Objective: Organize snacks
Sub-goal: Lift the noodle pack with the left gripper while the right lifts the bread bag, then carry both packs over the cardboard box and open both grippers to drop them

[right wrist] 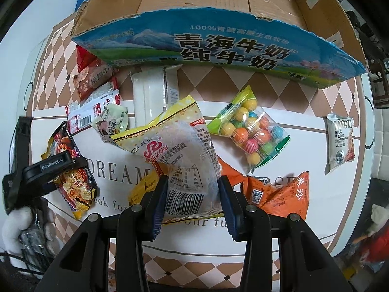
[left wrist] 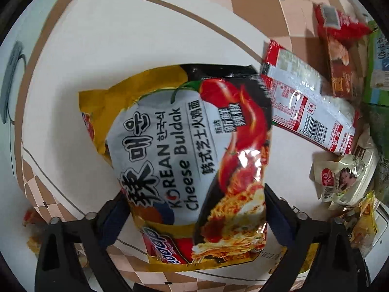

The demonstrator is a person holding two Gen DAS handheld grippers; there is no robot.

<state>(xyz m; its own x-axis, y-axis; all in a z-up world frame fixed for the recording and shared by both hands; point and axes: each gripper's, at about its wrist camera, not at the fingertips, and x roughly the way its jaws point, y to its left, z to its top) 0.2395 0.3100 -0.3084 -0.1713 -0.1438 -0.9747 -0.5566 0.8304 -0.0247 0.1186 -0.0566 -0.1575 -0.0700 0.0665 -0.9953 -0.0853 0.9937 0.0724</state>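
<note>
We look down on a tabletop covered by a cream cloth [right wrist: 304, 126] with a brown diamond border, strewn with snack packets.

Our left gripper [left wrist: 193, 209] points down at a Korean Cheese Buldak noodle packet [left wrist: 184, 150], yellow, black and red. Its fingers [left wrist: 114, 221] stand wide apart, one on each side of the packet's near end. The right pad looks to touch the wrapper's edge; at the left pad we cannot tell if there is contact. In the right wrist view the same packet hangs below the left gripper at the far left, beside a white-gloved hand [right wrist: 14, 226].

Our right gripper [right wrist: 192, 202] also points down. Its blue-padded fingers [right wrist: 159, 204] are drawn in narrow and pinch a yellow-edged clear snack bag [right wrist: 180, 146] with a barcode, lifting it above the cloth.

Right of that bag lies a clear bag of coloured gumballs [right wrist: 252, 131], and nearer, an orange packet [right wrist: 279, 194]. A white oat cookie packet [right wrist: 340, 141] lies far right. At the far side stands an open cardboard milk box [right wrist: 218, 46], printed blue and green. Left of it cluster a red-and-white barcoded packet [right wrist: 92, 109] and red wrappers [right wrist: 90, 73].
</note>
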